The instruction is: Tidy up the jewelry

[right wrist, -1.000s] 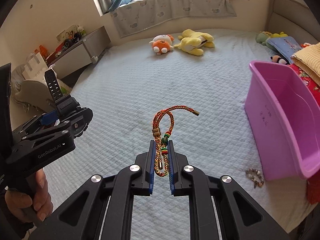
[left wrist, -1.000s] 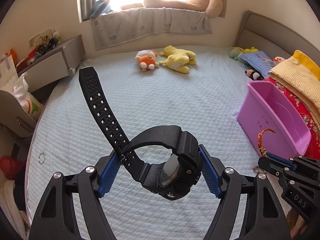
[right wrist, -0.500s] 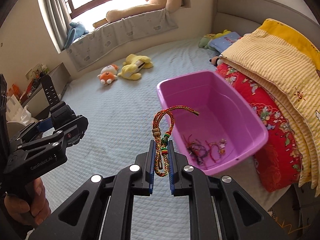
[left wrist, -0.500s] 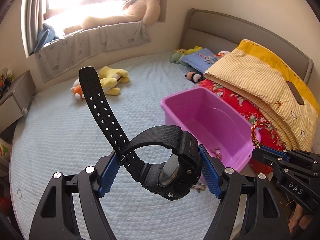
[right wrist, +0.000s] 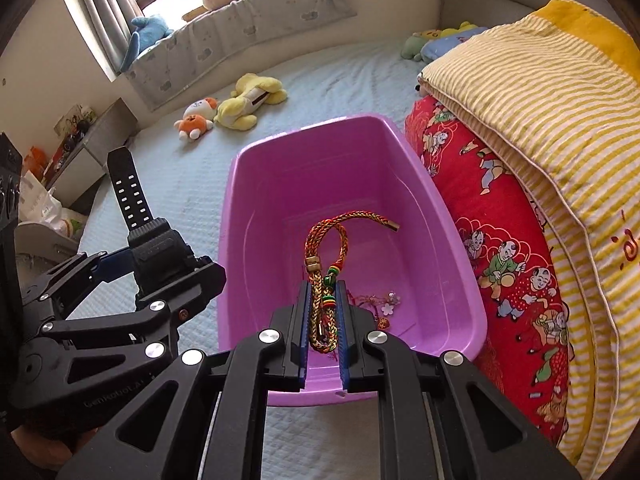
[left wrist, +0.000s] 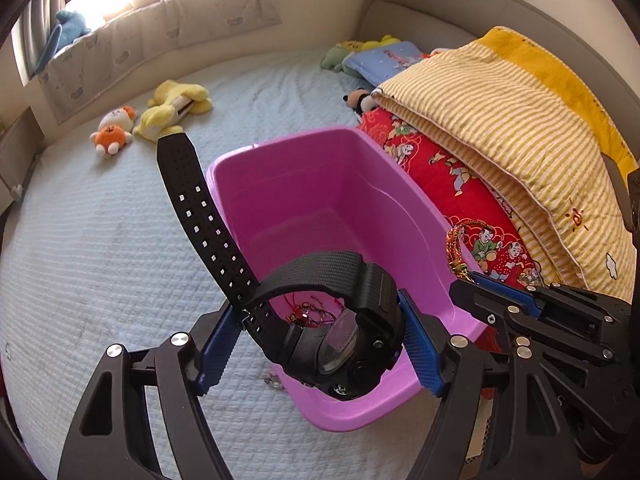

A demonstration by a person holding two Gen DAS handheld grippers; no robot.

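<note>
A black digital watch [left wrist: 340,336] sits clamped between the blue pads of my left gripper [left wrist: 320,332], its long strap sticking up to the left. That gripper hangs over the near end of the purple plastic bin [left wrist: 320,200]. My right gripper [right wrist: 323,292] is shut on a braided red-and-gold cord bracelet [right wrist: 332,248], whose loop stands up above the bin [right wrist: 280,168]. Several small bracelets and charms [right wrist: 376,304] lie on the bin floor. In the right wrist view the left gripper [right wrist: 132,264] with the watch is at the left of the bin.
The bin rests on a pale blue quilted bed [left wrist: 100,240]. A red patterned quilt [right wrist: 500,248] under a yellow striped blanket [right wrist: 540,112] is stacked to its right. Plush toys [right wrist: 236,108] lie farther back. A small trinket [left wrist: 274,382] lies on the bed beside the bin.
Both grippers have swept to the right across the bed and now hover over the purple bin, each still holding its item. The bin has come from the right edge to the middle.
</note>
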